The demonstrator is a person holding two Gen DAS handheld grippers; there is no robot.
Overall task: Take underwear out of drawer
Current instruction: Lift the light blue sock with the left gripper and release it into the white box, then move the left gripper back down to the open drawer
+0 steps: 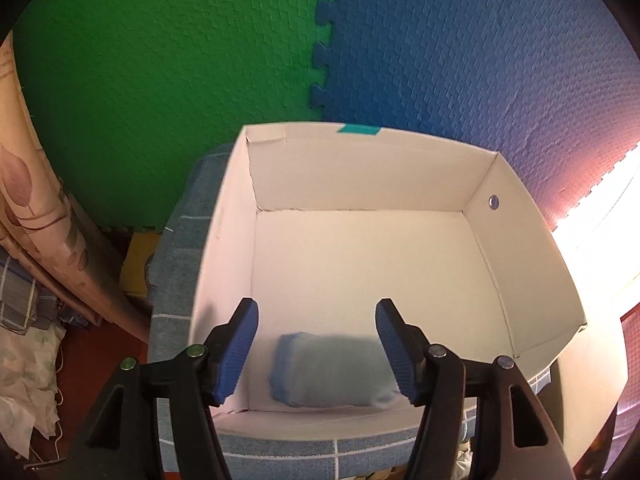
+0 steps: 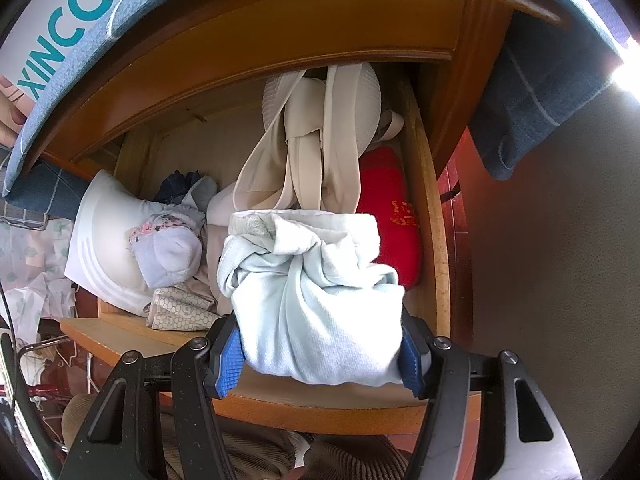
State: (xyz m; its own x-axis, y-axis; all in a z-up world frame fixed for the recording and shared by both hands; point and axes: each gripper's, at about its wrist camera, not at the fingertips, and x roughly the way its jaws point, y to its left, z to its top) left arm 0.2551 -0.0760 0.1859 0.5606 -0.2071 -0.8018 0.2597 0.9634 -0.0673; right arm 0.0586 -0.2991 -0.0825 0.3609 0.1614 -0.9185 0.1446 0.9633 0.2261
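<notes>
Above drawer (image 2: 430,216) edge, right gripper (image 2: 322,360) clamping, seemingly, underwear (image 2: 316,300)

Both grippers: black frames, silver screws, ribbed blue pads (image 1: 236,350) on the fingers (image 2: 226,364)

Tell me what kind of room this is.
Probably a bedroom at home: a wooden drawer full of underwear and bras, foam puzzle mats along the wall, a patterned curtain, and a white cardboard box holding a folded blue garment.

left gripper (image 1: 316,344) jaws apart over white box (image 1: 520,264), blurred blue folded underwear (image 1: 332,372) inside, untouched
</notes>
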